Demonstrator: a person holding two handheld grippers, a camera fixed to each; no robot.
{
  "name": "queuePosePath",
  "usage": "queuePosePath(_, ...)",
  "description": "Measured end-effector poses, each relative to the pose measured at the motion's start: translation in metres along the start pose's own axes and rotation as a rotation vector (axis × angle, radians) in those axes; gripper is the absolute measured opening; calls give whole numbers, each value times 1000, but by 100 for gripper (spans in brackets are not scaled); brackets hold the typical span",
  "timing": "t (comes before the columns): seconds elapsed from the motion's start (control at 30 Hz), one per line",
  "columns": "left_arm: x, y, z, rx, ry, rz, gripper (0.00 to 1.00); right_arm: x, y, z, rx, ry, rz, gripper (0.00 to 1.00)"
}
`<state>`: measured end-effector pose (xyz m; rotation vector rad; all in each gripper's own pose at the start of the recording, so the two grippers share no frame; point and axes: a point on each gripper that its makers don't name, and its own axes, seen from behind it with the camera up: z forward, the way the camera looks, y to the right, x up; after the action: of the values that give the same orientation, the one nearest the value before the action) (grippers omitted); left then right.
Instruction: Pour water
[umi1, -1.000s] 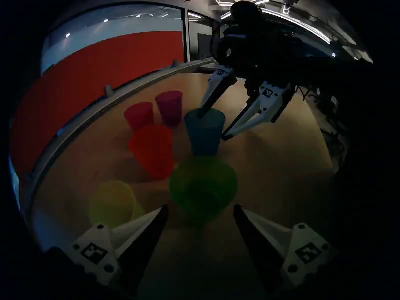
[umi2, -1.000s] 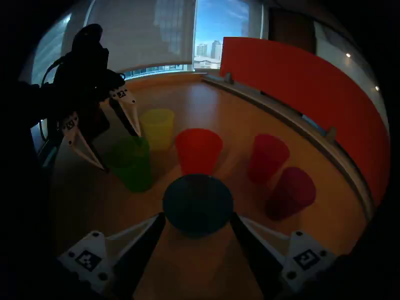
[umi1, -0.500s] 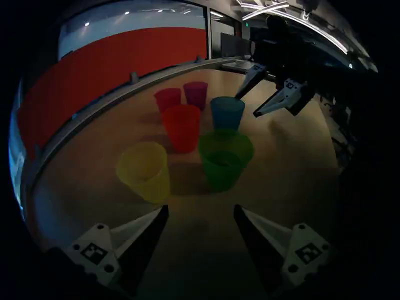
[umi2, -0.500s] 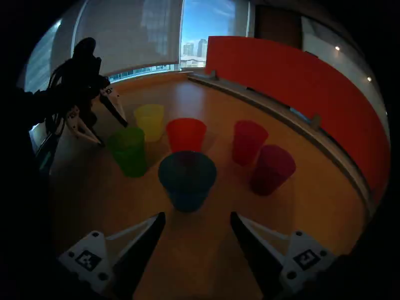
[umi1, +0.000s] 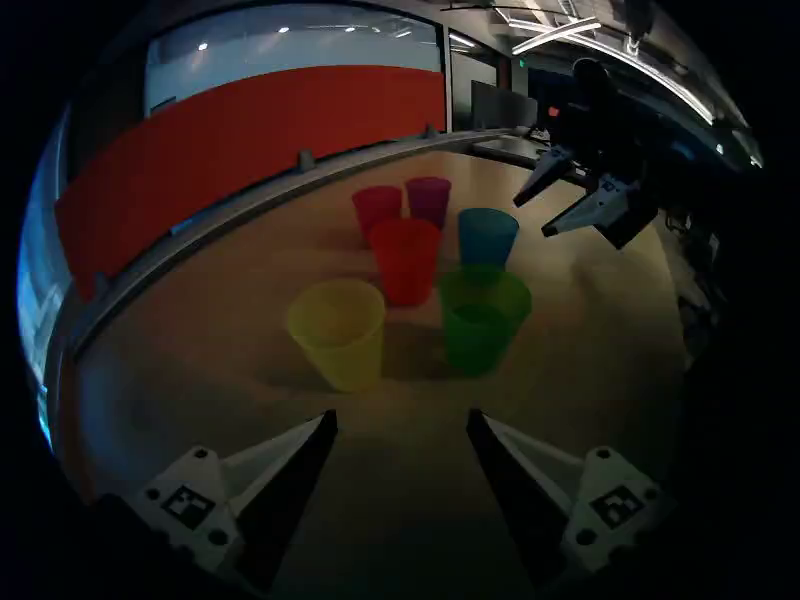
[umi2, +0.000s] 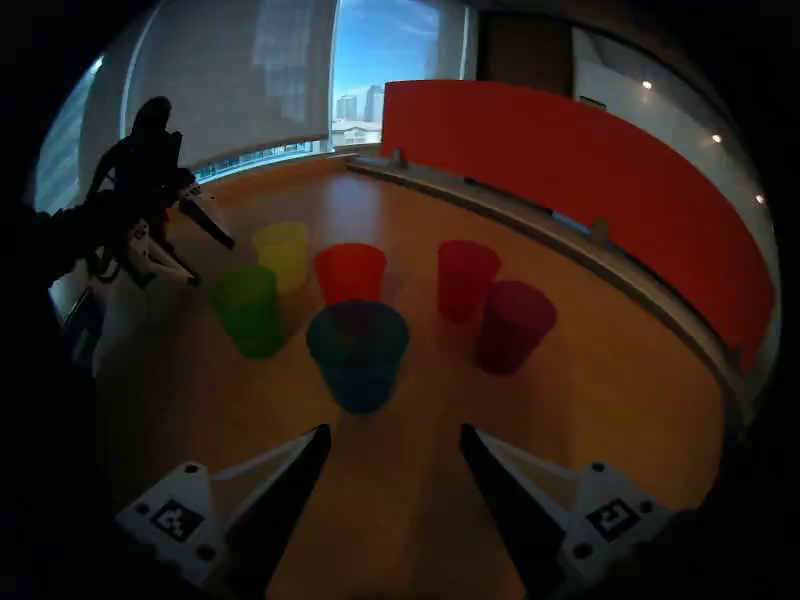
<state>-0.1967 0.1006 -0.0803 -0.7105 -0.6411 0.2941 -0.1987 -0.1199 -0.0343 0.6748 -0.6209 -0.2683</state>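
- In the right gripper view, your left hand-held gripper hangs at the far left, raised above the tabletop. Its fingers are spread with nothing between them, which suits an approach rather than a carry.
- The green cup stands upright near that gripper, so I judge it an easy one for your left side to take. The left gripper view looks down into it, but the light is too dim to say whether it holds water.
- The yellow cup stands just beyond the green one, mouth up and equally within reach of your left side. I see nothing in it.
- The red cup sits in the middle of the cluster, close to its neighbours. I cannot tell whether it touches any of them, so lift it straight up if you choose it.
- The blue cup stands directly ahead of your right hand-held gripper. That gripper's fingers are spread wide and empty, lined up to straddle the cup. The inside of the cup is dark, so I cannot tell what is in it.
- The crimson cup and the maroon cup stand upright on the right, near each other, on the side toward the red panel. Their contents are hidden from this angle.
- No cup is lifted or tilted, so I judge that pouring has not begun. Work out which cup is filled before you close on one.
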Motion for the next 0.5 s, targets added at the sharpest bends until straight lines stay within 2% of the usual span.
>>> queuePosePath(0.23, 13, -29, -14, 110, 106, -88, 97, -7, 11, -3, -86, 23, 63, 100)
queuePosePath(0.5, 20, -64, -31, 268, 240, -204, 97, -3, 33, -16, -233, 87, 130, 100)
